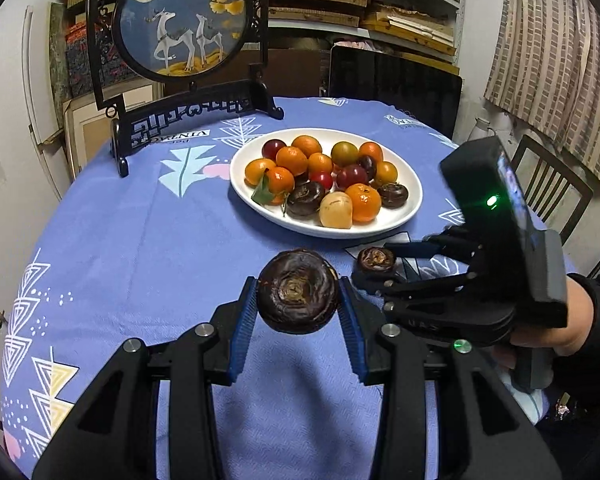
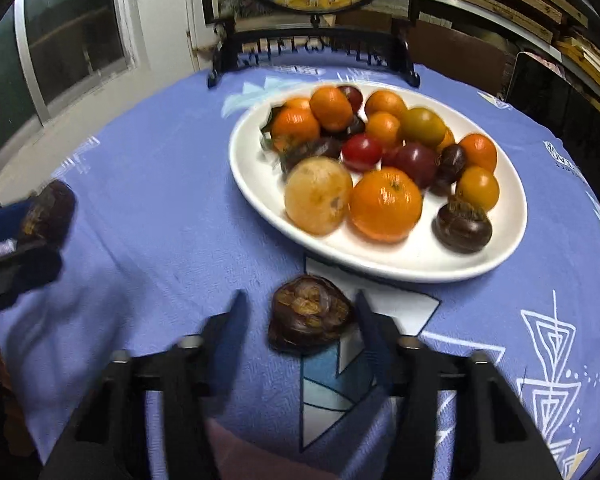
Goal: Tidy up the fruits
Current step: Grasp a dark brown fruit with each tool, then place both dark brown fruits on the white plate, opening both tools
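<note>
Dark, wrinkled water chestnut (image 1: 298, 296) clamped between blue pads of left hand-held gripper (image 1: 298, 304), lifted off the table (image 1: 140, 240). Smaller chestnut (image 2: 310, 314) on the cloth just before the white plate (image 2: 380, 264), between right hand-held gripper (image 2: 300, 320) jaws, gaps either side, untouched.

Bright fruit on white, over a patterned blue cloth

The plate (image 1: 414, 192) is plain white; on it lie orange tangerines (image 1: 363, 202), dark red and yellow-green tomatoes (image 1: 345, 153), a pale tan fruit (image 1: 335, 211) and dark brown chestnuts (image 1: 306, 199). Around the plate the cloth (image 1: 140, 240) is periwinkle blue with white triangle and leaf patterns, pale yellow and pink patches. Behind the plate, a black-framed screen (image 1: 184, 20) shows white deer on blue with gold leaves. Both grippers near the plate are black with blue pads (image 1: 242, 320).
</note>
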Motion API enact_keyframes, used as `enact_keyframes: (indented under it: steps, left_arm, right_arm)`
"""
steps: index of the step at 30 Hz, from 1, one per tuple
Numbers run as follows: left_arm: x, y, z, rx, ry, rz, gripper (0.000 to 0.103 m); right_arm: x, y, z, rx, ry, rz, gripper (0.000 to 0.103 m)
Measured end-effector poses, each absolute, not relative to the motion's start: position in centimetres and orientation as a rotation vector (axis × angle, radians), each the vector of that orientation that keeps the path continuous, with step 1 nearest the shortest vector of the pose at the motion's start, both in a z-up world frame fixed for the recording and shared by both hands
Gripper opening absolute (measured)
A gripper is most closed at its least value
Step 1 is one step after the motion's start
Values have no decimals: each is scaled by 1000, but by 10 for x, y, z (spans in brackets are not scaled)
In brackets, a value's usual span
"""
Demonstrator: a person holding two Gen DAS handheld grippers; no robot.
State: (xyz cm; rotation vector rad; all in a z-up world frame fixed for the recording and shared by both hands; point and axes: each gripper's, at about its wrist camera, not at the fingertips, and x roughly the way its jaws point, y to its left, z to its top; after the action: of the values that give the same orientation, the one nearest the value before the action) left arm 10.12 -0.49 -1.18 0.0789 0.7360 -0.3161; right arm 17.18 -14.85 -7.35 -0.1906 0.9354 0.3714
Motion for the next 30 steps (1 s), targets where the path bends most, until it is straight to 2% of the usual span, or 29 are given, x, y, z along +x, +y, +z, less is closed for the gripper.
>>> enact_keyframes:
  steps: [6,14,23,30]
  left_arm:
    - [102,-11,-13,87,737,-328,39]
    - [125,-27,-9,89,753,-357,39]
    - [211,-76,7,81,777,-410,39]
    - [276,-91,-17,80,835,-383,39]
  right_arm:
    - [151,-169,-66,-125,938,385,44]
    - [137,-239,-28,39,847,383,44]
    - [219,-265,17,123,774,332,44]
    - [293,-250,4,151,805,322,44]
